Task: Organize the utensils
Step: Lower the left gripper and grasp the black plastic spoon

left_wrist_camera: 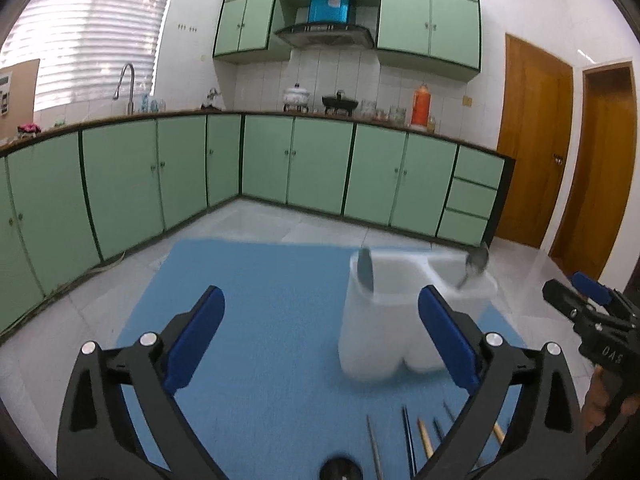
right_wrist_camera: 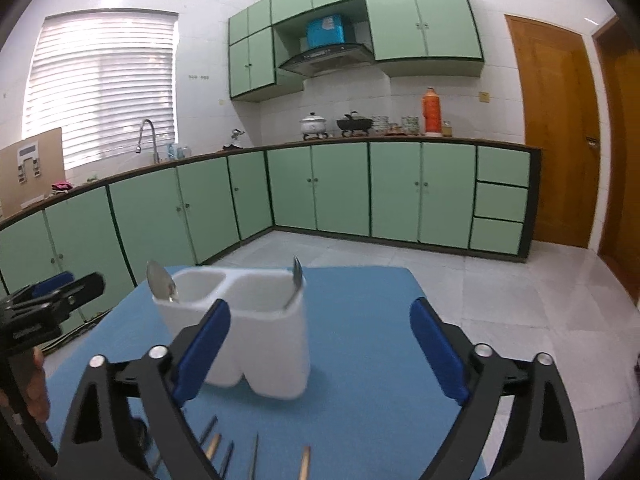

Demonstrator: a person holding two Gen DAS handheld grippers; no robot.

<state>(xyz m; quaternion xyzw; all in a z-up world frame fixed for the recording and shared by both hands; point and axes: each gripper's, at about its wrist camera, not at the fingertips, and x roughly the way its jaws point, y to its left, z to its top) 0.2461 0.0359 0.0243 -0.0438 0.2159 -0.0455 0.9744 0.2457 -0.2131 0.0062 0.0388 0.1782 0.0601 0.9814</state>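
A white two-compartment utensil holder [left_wrist_camera: 384, 320] stands on the blue mat [left_wrist_camera: 260, 320]; it also shows in the right wrist view [right_wrist_camera: 256, 336]. A spoon [left_wrist_camera: 476, 264] leans in one compartment and a second utensil [left_wrist_camera: 366, 270] in the other. Several chopsticks [left_wrist_camera: 412, 444] lie on the mat near me, also visible in the right wrist view [right_wrist_camera: 256, 456]. My left gripper [left_wrist_camera: 320, 336] is open and empty, above the mat left of the holder. My right gripper [right_wrist_camera: 320, 344] is open and empty, just in front of the holder.
The mat [right_wrist_camera: 360, 360] lies on a table over a white tiled floor [right_wrist_camera: 500, 300]. Green kitchen cabinets [left_wrist_camera: 280, 168] run along the far walls. A wooden door [right_wrist_camera: 556, 132] is at the right. A dark round object [left_wrist_camera: 340, 470] sits at the bottom edge.
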